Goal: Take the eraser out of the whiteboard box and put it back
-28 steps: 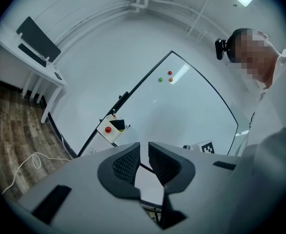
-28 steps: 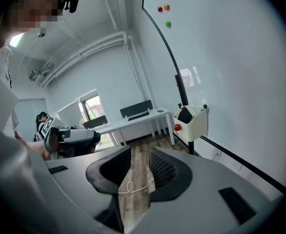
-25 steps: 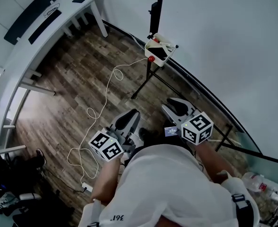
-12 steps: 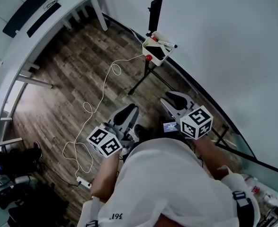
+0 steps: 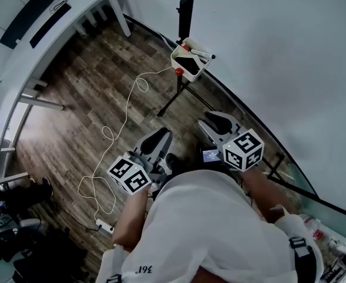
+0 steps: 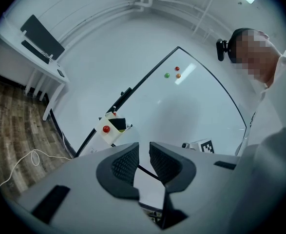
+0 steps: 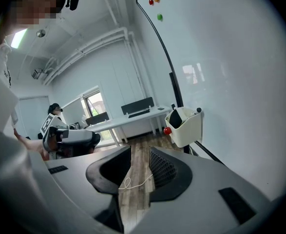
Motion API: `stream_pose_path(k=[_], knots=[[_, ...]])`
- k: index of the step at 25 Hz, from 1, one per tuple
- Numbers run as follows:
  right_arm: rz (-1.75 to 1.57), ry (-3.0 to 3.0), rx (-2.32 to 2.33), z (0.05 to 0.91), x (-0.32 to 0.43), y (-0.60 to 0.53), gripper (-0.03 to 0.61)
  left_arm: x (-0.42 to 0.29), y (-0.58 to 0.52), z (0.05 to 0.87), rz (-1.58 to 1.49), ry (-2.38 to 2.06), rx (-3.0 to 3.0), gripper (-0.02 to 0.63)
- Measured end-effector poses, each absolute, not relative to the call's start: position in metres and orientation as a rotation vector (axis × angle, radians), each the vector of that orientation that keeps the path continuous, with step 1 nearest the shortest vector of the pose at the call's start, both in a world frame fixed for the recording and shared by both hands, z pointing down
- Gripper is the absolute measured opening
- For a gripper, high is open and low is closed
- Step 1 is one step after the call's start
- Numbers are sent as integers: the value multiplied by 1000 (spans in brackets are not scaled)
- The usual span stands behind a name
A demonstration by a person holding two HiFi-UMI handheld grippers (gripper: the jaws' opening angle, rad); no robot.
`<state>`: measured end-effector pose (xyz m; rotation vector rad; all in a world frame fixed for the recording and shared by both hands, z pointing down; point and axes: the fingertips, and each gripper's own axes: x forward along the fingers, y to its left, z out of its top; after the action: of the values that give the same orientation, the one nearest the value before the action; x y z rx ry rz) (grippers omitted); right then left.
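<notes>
Facing whiteboard box [image 5: 177, 61], nothing gripped
Left tool [image 5: 159, 140] just eased open, right tool [image 5: 220, 121] parted; risking jabbing box loose.

eraser [image 7: 176, 117] partly hidden in whiteboard box [image 7: 187, 129]

Long white desk [image 5: 49, 43] by wall, upper left. Thin white cable [image 5: 127, 114] loops across brown wood-plank floor [image 5: 84, 117], ending at white power strip [image 5: 102, 226].
</notes>
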<state>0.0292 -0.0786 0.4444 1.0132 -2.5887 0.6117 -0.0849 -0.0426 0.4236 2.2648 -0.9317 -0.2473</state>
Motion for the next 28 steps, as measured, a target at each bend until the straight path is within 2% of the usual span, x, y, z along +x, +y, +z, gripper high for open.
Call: stream_pose_path(k=[9, 28], knots=[[596, -2583, 1028, 443, 38, -90, 132, -76, -57, 424, -241, -908, 2277, 57], [322, -2582, 1051, 407, 44, -178, 132, -64, -135, 406, -210, -904, 2413, 57]])
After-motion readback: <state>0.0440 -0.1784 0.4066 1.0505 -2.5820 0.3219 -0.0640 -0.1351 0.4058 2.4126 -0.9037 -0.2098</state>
